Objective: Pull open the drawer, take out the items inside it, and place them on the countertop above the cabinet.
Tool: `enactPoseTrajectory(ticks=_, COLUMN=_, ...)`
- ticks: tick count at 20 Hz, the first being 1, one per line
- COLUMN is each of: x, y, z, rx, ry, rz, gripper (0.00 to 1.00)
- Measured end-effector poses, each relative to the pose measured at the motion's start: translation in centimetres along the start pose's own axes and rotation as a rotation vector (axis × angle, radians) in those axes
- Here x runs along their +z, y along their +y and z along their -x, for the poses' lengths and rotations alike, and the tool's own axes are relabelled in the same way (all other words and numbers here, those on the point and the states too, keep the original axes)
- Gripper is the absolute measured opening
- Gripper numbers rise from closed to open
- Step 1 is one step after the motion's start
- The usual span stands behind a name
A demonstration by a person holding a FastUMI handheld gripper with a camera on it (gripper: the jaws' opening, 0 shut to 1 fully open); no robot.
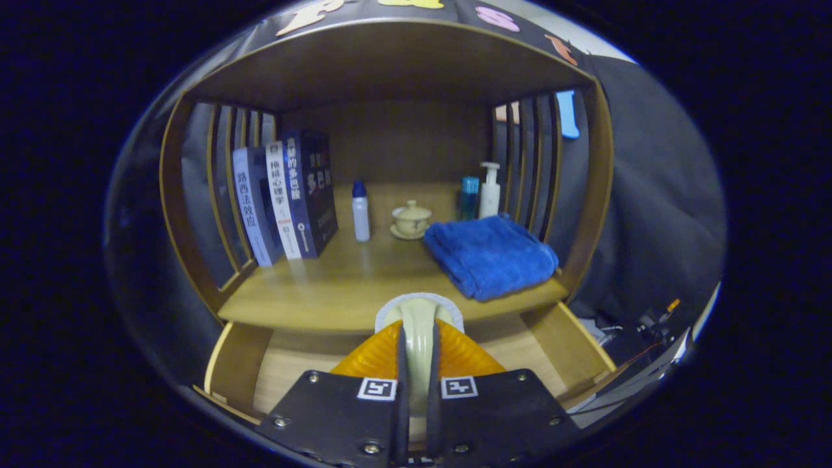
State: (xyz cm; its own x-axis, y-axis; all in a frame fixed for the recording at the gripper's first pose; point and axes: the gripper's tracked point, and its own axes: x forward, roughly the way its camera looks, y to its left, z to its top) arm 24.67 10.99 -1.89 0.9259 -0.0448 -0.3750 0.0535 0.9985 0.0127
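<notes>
1. The wooden cabinet (390,58) stands open-fronted, with slatted sides and a roof board; its inner floor is the bench (338,286), a pale wood surface that carries everything on show.
2. Below the bench's front edge the drawer (237,364) is pulled out, its light wooden walls and bottom visible on both sides of the tool.
3. A folded blue towel (491,257) lies on the right part of the bench, close to the right slats and reaching almost to the front edge.
4. A row of books (286,198) stands upright against the left slats, spines facing outward.
5. The tool (417,338) hangs over the open drawer, its fingers clenched on a pale, cream-coloured item (419,318). The item's rounded top rises just past the fingertips, level with the bench's front edge, and both fingers press on its narrow body.
6. A white pump bottle (489,192) stands at the back right, behind the towel, with a teal bottle (469,197) just beside it on its left.
7. A small white bottle with a blue cap (361,213) stands upright near the middle, right of the books.
8. A small lidded cup on a saucer (411,220) sits between that bottle and the towel.
</notes>
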Motion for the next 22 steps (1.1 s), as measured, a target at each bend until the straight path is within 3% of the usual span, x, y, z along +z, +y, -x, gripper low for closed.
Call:
enactPoseTrajectory(ticks=7, x=4.4, y=2.8, z=-3.2, rx=0.078, ry=-0.068, rz=0.008, gripper=0.11)
enactPoseTrajectory(ticks=14, x=2.5, y=4.3, z=-9.5, rx=0.121, ry=-0.014, rz=0.018, gripper=0.11)
enactPoseTrajectory(ticks=22, x=3.3, y=4.1, z=-12.3, rx=0.132, ry=-0.065, rz=0.001, gripper=0.11)
